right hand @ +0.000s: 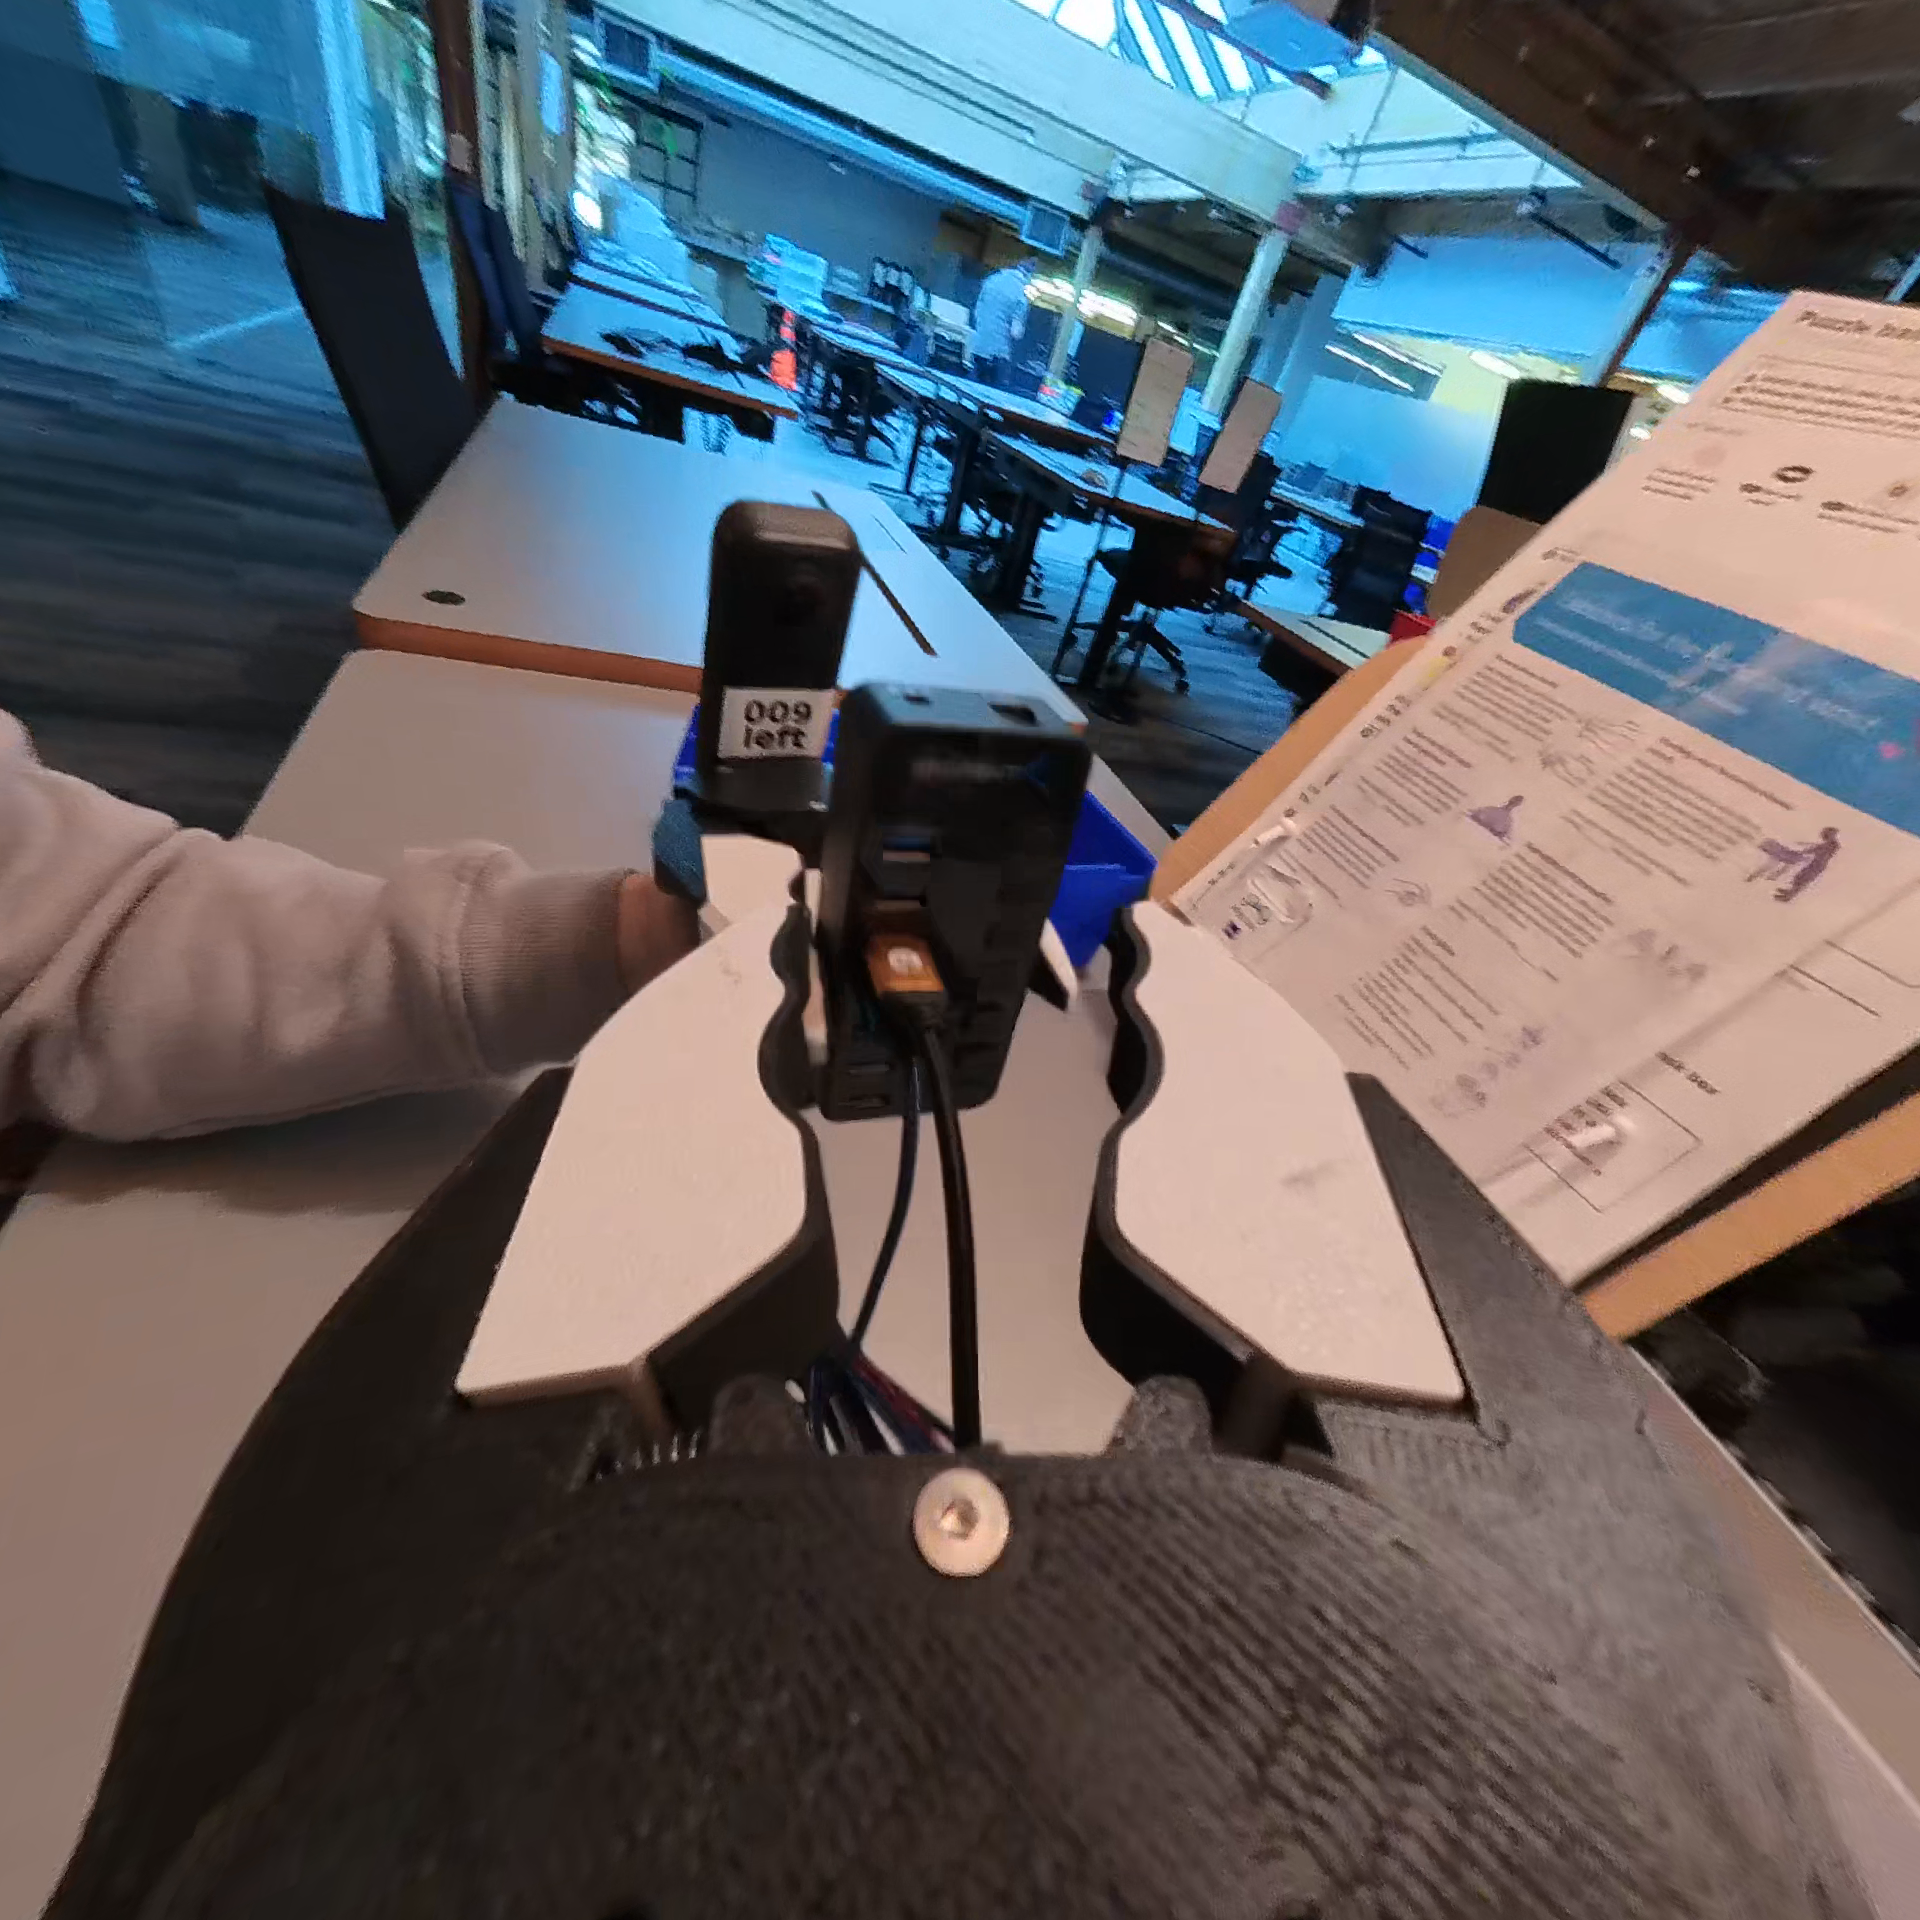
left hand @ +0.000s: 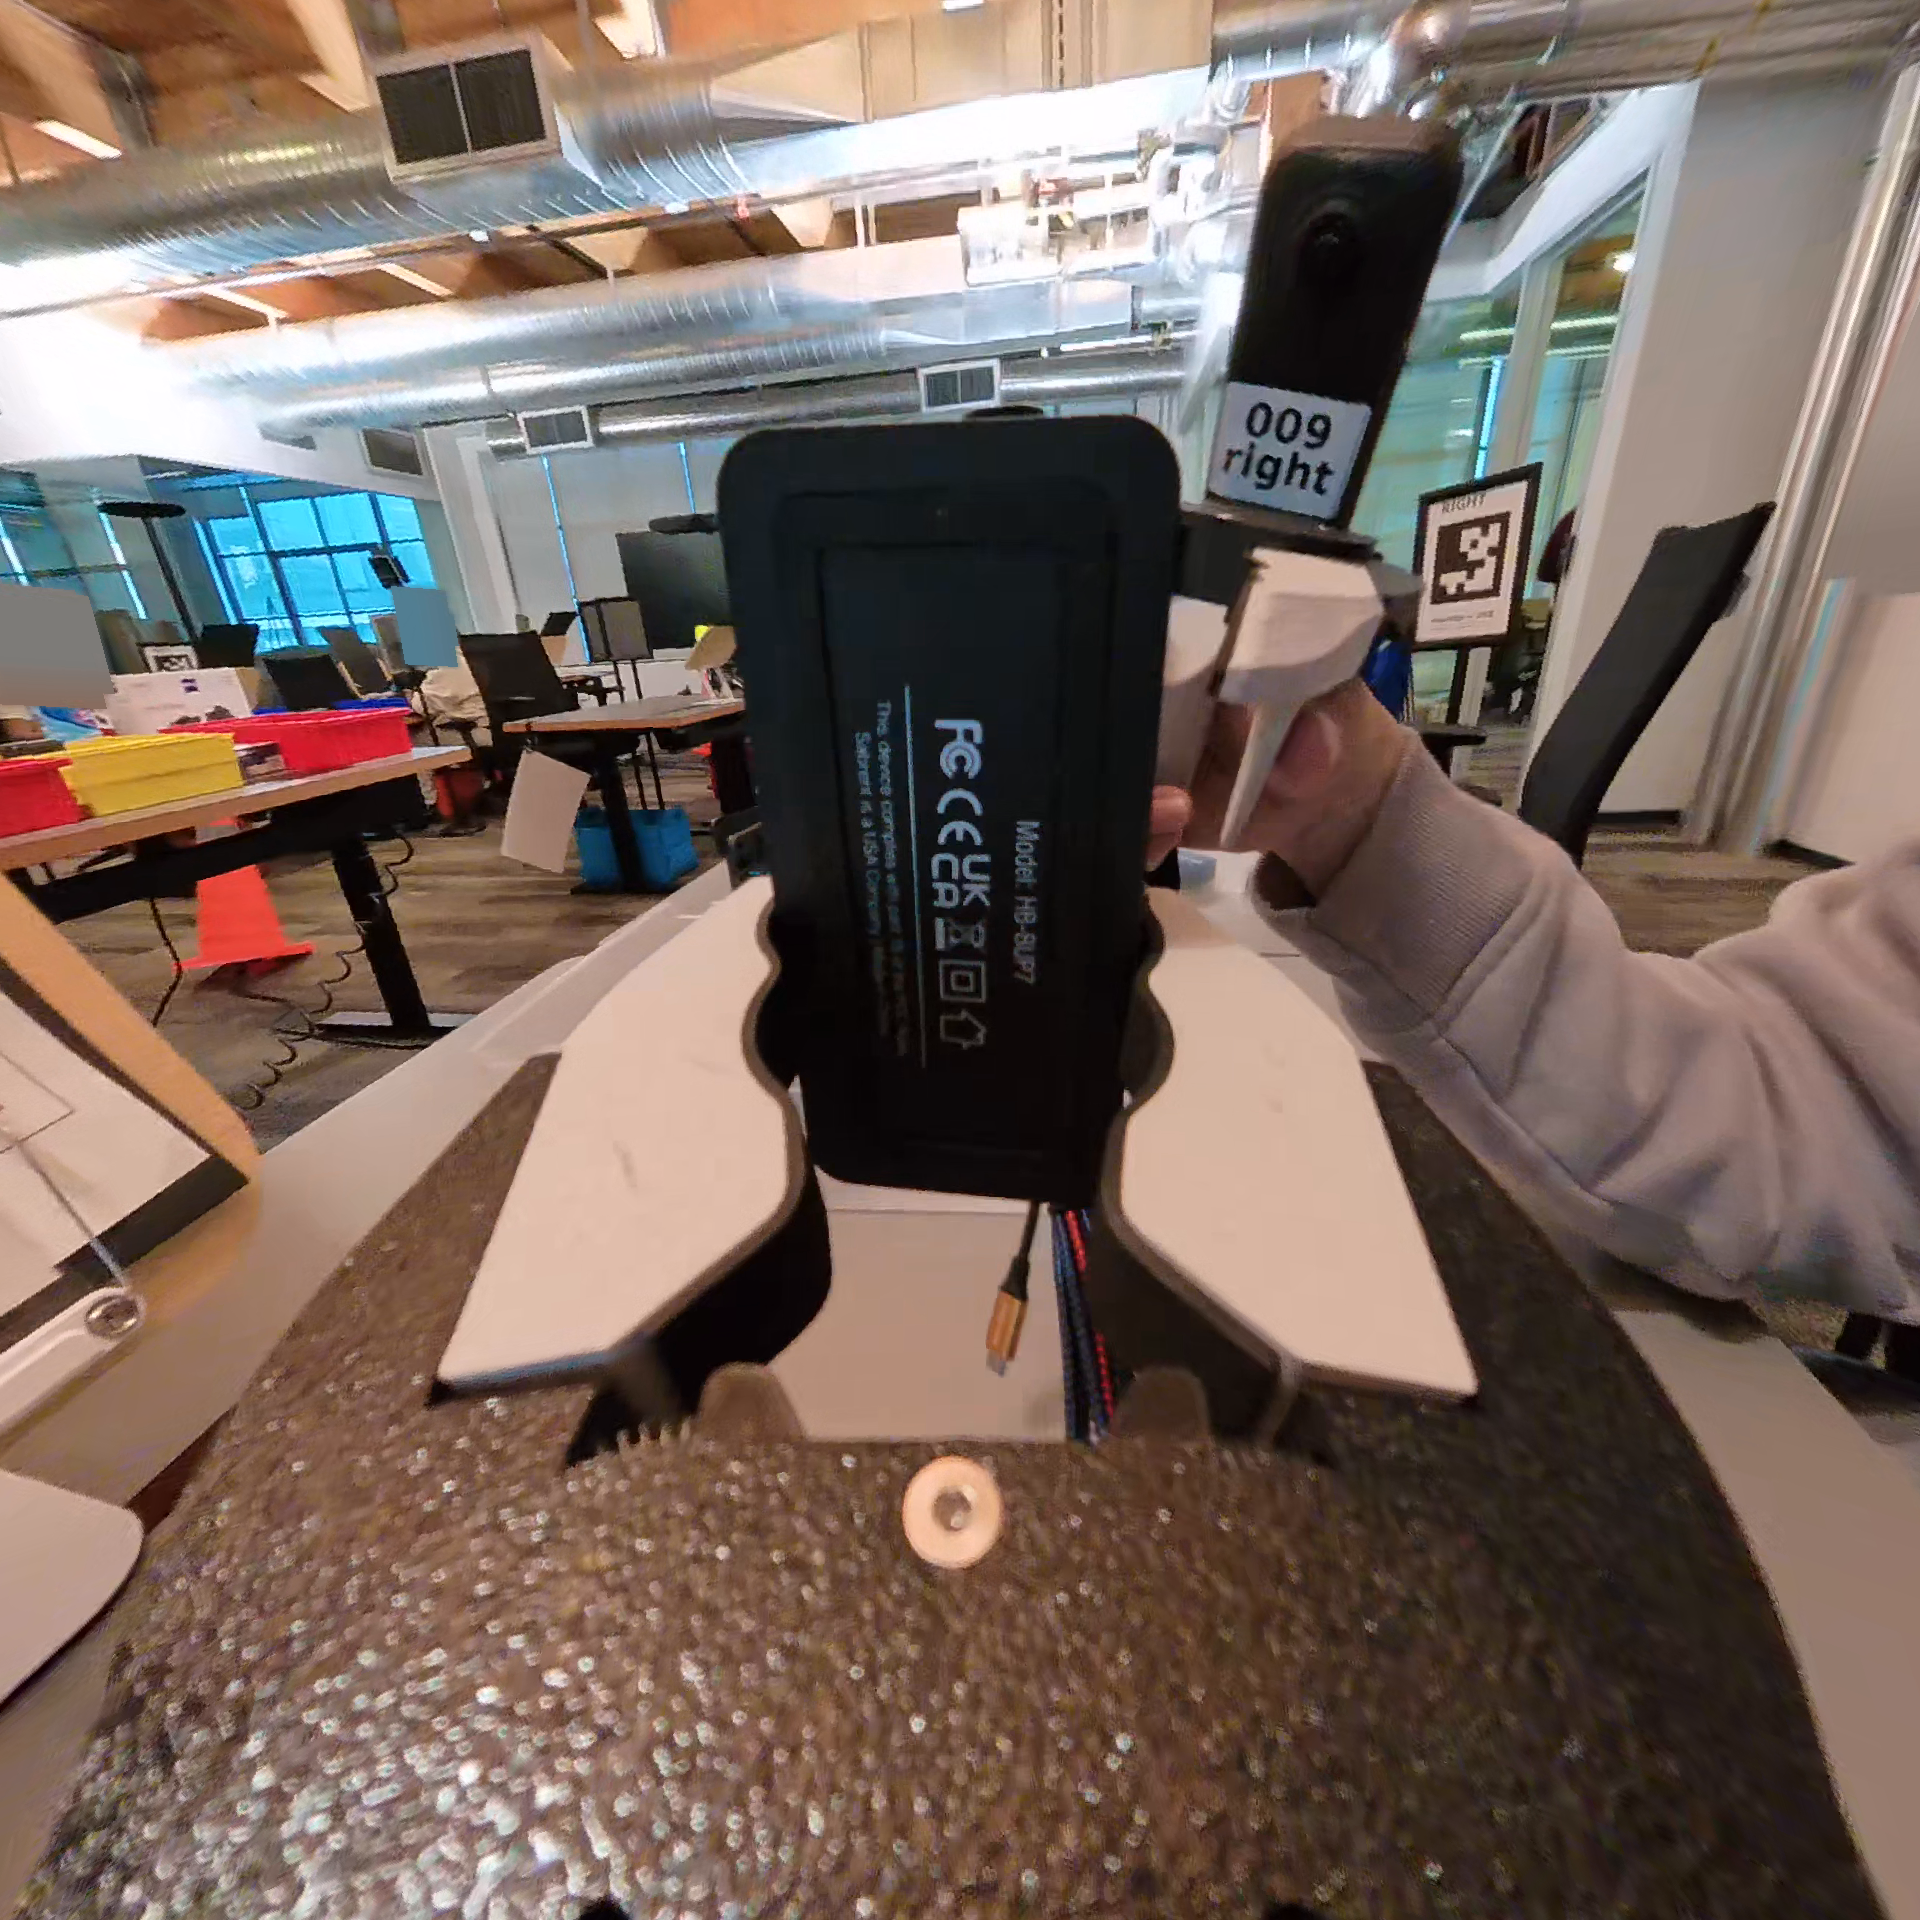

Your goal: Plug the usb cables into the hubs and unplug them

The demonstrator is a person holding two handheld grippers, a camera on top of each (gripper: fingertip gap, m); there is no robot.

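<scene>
Nearest in the left wrist view, a gold-tipped cable end (left hand: 1006, 1317) hangs free under the hub (left hand: 951, 800), beside a bundle of red and blue braided cables (left hand: 1081, 1340) – this end is not plugged in anything. The left gripper (left hand: 951, 977) pinches the black hub by its two long sides, with the flat back plate turned to its own camera. I judge this hold is chosen so that the port face looks away, toward the other tool.

In the right wrist view that port face shows: an orange plug (right hand: 906, 968) sits in one port of the hub (right hand: 956, 894), and its black cable (right hand: 951, 1226) runs down between the fingers. The right gripper (right hand: 961, 1023) is spread; its white fingers (right hand: 665, 1164) stand on both sides of the hub without pressing, and they hold nothing. It seems ready to close on the plug, either to seat it or to pull it out – which one I cannot tell.

The hub is lifted above the white table (right hand: 499, 748), so room below is free. Behind it stands a blue bin (right hand: 1107, 873), and at the right a tilted instruction board (right hand: 1558, 831) comes near – a pull straight back along the cable looks the safest way.
</scene>
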